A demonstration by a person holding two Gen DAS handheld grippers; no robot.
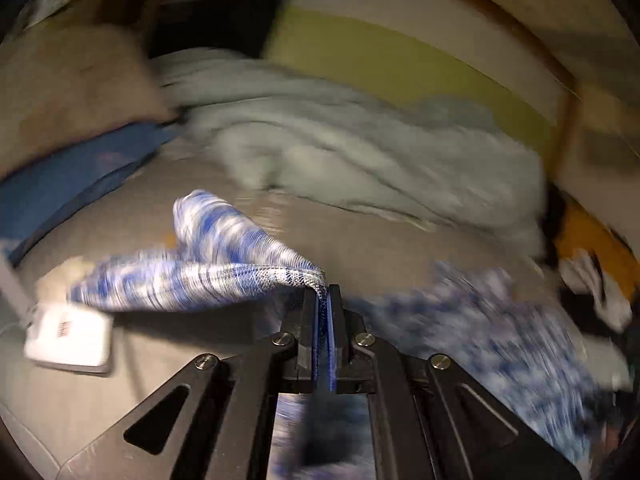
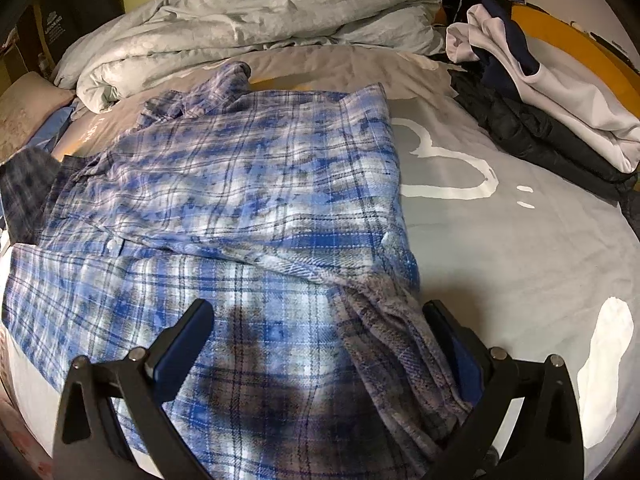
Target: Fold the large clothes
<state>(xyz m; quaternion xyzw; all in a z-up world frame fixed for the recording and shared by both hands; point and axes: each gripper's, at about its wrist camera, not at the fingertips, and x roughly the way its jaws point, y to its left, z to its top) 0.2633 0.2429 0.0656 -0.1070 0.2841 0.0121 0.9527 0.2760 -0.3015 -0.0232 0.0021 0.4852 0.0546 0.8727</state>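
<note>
Bed (image 2: 500,240): grey sheet with white markings, filling both views; it carries everything below.

Duvet (image 2: 248,12): pale grey, bunched across the top of the right wrist view; in the left wrist view it lies across the centre, blurred.

Shirt (image 2: 240,184): blue and white plaid, the task's thing. Spread over the centre and left of the right wrist view, collar toward the upper left, one side already turned in, a sleeve trailing toward the lower right. In the left wrist view a corner or sleeve end of it is lifted off the bed at centre left.

Clothes pile (image 2: 560,92): white and dark garments, upper right of the right wrist view, well apart from the shirt.

Pillow (image 1: 68,92): beige, upper left of the left wrist view.

White box (image 1: 68,340): small, lower left of the left wrist view; too blurred to name.

Left tongs (image 1: 323,300): pressed together, pinching the shirt's edge, cloth draping off to the left.

Right tongs (image 2: 320,340): spread wide at the bottom of the frame, poised over the shirt's lower part and trailing sleeve, pinching nothing.

Step in hand, as I judge it: a side or sleeve fold, the left tongs carrying its piece.

Next move calls for: laying that piece flat across the shirt's body, edges square, before letting go; the right tongs could pin or take up the trailing sleeve.
</note>
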